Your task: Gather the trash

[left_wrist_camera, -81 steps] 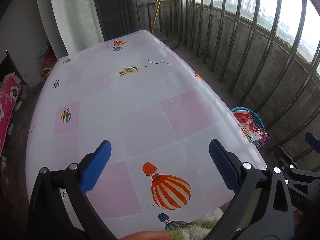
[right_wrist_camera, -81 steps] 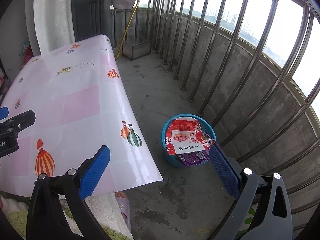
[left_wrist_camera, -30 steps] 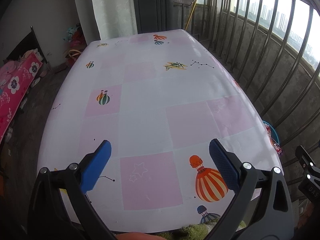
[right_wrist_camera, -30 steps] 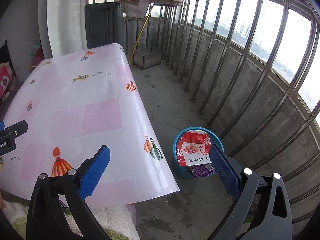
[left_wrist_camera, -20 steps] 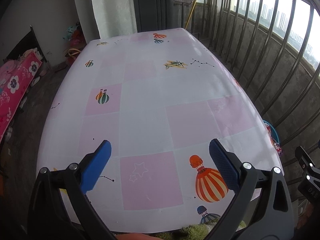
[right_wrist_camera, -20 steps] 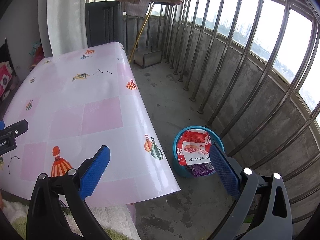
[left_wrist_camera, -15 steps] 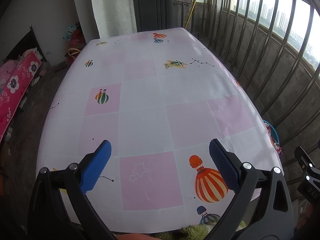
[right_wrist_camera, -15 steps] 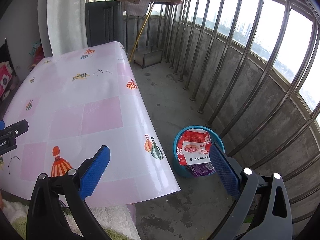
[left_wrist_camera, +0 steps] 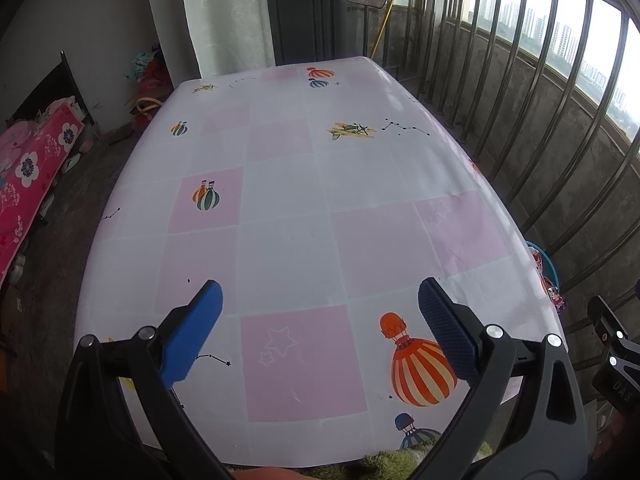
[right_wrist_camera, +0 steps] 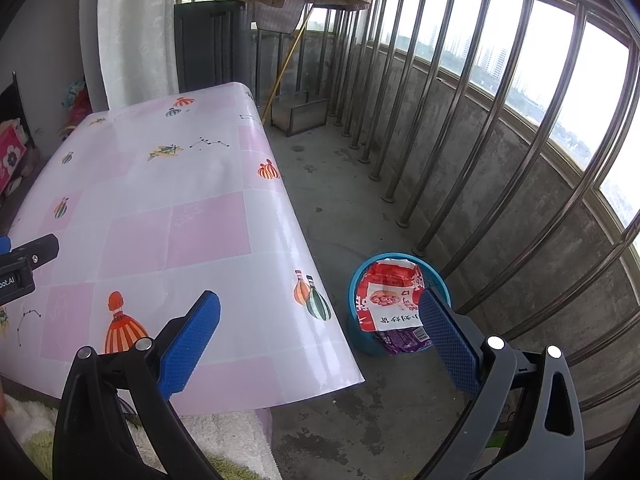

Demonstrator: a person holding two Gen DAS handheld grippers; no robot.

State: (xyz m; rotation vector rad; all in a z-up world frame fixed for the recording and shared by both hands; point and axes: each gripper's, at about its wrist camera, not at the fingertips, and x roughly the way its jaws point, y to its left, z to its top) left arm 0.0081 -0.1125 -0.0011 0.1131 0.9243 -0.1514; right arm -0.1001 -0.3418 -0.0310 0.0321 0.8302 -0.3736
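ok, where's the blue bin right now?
The blue bin stands on the concrete floor in the right wrist view, between the table edge and the balcony railing, with snack wrappers inside.

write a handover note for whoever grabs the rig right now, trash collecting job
Left gripper: open, holding nothing, hovering over the near end of the table.
Right gripper: open, holding nothing, above the table's right edge, aimed toward the floor.
Blue bin: on the concrete floor between table and railing, with a red snack bag and a purple wrapper in it.
Done: those wrappers are binned; no trash shows on the tablecloth.
Left: nothing more visible to pick up; check areas outside these views.
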